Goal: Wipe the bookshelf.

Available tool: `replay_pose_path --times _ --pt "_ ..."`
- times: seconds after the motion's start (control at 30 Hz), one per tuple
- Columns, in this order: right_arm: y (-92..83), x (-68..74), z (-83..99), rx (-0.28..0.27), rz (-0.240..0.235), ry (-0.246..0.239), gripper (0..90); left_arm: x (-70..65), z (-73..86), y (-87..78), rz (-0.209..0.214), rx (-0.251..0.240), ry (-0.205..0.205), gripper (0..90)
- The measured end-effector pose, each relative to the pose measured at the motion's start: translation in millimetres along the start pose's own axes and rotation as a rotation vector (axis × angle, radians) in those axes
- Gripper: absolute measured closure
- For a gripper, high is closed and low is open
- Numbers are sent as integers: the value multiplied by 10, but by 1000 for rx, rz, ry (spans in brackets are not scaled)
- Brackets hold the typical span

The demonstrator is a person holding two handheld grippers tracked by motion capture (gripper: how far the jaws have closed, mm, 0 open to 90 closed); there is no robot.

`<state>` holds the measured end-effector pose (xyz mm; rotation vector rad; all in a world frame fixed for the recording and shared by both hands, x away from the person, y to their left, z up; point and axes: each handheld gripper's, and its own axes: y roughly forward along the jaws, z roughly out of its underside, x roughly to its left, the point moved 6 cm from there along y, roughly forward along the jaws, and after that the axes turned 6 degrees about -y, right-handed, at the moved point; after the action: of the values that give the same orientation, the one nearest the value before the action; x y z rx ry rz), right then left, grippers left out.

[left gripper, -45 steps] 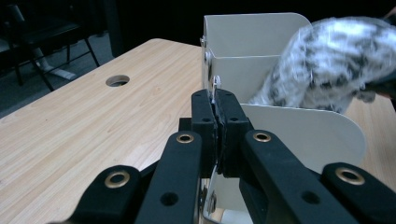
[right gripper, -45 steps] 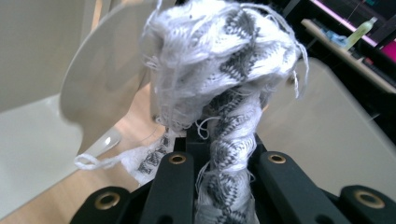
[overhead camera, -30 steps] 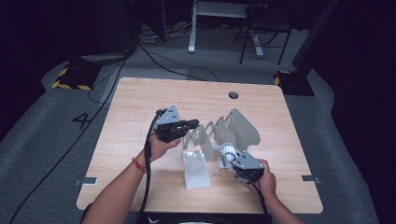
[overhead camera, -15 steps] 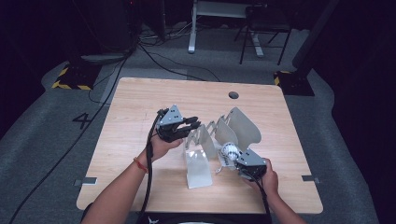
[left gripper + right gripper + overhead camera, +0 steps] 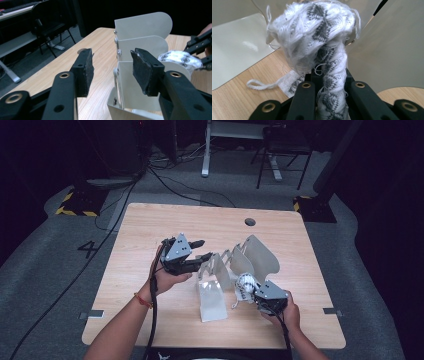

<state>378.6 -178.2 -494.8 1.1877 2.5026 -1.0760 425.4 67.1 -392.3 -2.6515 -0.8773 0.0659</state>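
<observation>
My right gripper (image 5: 328,87) clenches the rolled cloth (image 5: 317,37); left gripper (image 5: 112,72) just opened, empty, near the rack (image 5: 260,252) at table centre.

The left gripper (image 5: 111,72) has two black jaws that stand apart, and they have just been opening. Nothing is pinched between them. Behind the gap stands a pale rack (image 5: 142,45) with rounded plates in a row, on the wooden worktop (image 5: 100,47). At the right edge, the other gripper (image 5: 200,50) holds a white and grey cloth (image 5: 180,58) just beside the rack. A dark chair (image 5: 50,22) stands on the floor, far off at the left.
</observation>
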Motion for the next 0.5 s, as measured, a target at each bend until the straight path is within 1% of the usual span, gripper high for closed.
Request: replay_pose_path --times 0.07,0.2,0.27,0.33,0.43,0.5 --pt "-12 2 -6 -3 -9 5 802 -14 11 -15 -18 11 13 480" --pt "-58 8 -43 -22 -15 8 802 -43 11 -51 -30 12 19 436" --pt "-89 11 -69 -34 -17 9 802 -57 -2 -92 -53 9 22 401" --pt "-120 12 -94 -46 -16 10 802 -78 3 -168 -56 1 29 391" --pt "-188 23 -149 -70 -17 7 802 -83 37 -335 -83 5 42 374" --pt "-245 26 -199 -89 -11 5 802 -75 61 -455 -97 -2 42 369"
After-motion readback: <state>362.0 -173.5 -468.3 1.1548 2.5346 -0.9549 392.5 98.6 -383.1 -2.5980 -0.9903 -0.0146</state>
